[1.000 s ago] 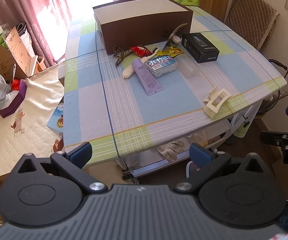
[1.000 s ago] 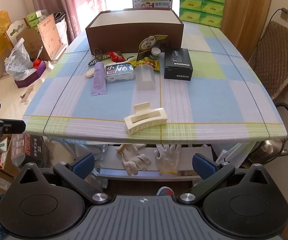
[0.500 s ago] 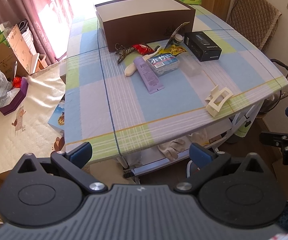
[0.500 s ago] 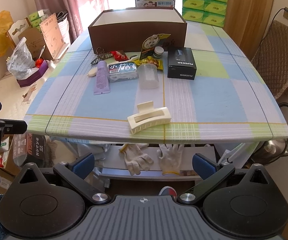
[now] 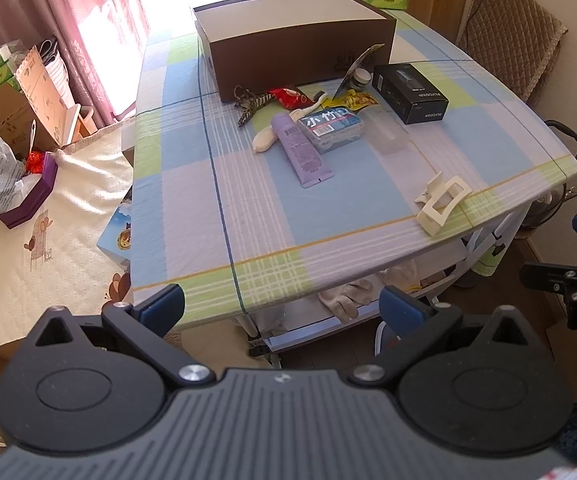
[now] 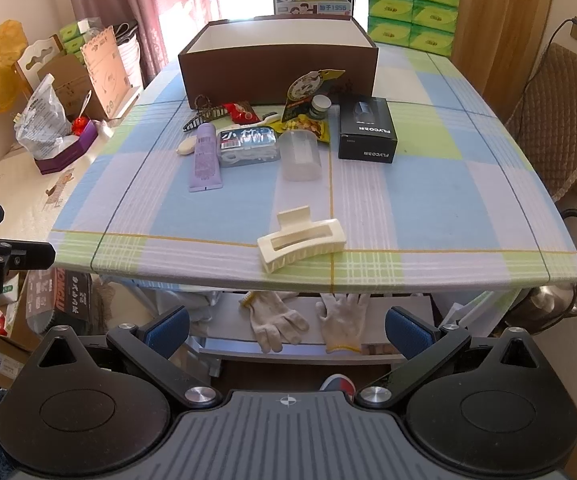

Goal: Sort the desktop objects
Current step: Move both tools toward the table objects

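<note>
Hair clip [image 6: 301,238] nearest ahead of right gripper [image 6: 287,330]; both grippers wide, empty, left gripper [image 5: 282,306] too. Sorting not started; next, reach clip, carry to brown box [image 6: 278,62].

glossy plastic hair claw [image 6: 301,239], checked cloth tablecloth [image 6: 428,200]

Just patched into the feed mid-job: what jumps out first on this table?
The big brown box at the far end, open at the top, with a huddle of small things in front of it, among them a purple tube and a black carton. Alone near the front edge lies a cream hair clip. Both the left gripper and right gripper are open, short of the table.
</note>
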### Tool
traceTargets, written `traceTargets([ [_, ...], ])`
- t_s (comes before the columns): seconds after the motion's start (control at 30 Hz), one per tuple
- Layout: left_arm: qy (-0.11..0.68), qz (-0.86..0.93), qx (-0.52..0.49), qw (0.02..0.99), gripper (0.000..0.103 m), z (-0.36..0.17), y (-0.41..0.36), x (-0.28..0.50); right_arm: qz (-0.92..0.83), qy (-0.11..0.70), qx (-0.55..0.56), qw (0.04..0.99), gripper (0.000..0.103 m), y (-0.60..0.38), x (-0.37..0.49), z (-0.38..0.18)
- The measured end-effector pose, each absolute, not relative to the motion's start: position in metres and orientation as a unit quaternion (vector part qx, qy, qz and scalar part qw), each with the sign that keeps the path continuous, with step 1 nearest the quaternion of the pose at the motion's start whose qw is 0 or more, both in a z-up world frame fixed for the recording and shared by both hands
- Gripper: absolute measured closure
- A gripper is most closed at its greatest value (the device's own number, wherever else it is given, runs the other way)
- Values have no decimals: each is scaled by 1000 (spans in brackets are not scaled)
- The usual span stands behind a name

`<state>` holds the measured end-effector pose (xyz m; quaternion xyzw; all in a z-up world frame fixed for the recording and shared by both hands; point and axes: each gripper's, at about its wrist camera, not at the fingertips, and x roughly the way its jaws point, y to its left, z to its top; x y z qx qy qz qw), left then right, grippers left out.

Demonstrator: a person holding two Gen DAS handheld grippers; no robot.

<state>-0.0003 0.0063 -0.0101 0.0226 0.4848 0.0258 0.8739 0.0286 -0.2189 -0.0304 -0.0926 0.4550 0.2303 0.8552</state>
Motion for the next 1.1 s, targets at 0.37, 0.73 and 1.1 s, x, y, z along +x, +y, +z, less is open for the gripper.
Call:
traceTargets([
  [0.37, 484, 28, 25, 874, 1, -10, 3, 6, 236, 455, -93, 854, 2, -217, 38, -31],
  [0.73, 483, 26, 23, 875, 1, -11, -1, 19, 261, 459, -87, 845, 2, -217, 48, -36],
  [1.1, 489, 26, 11, 872, 1, -20, 2, 33, 290, 453, -73, 840, 2, -217, 62, -41],
])
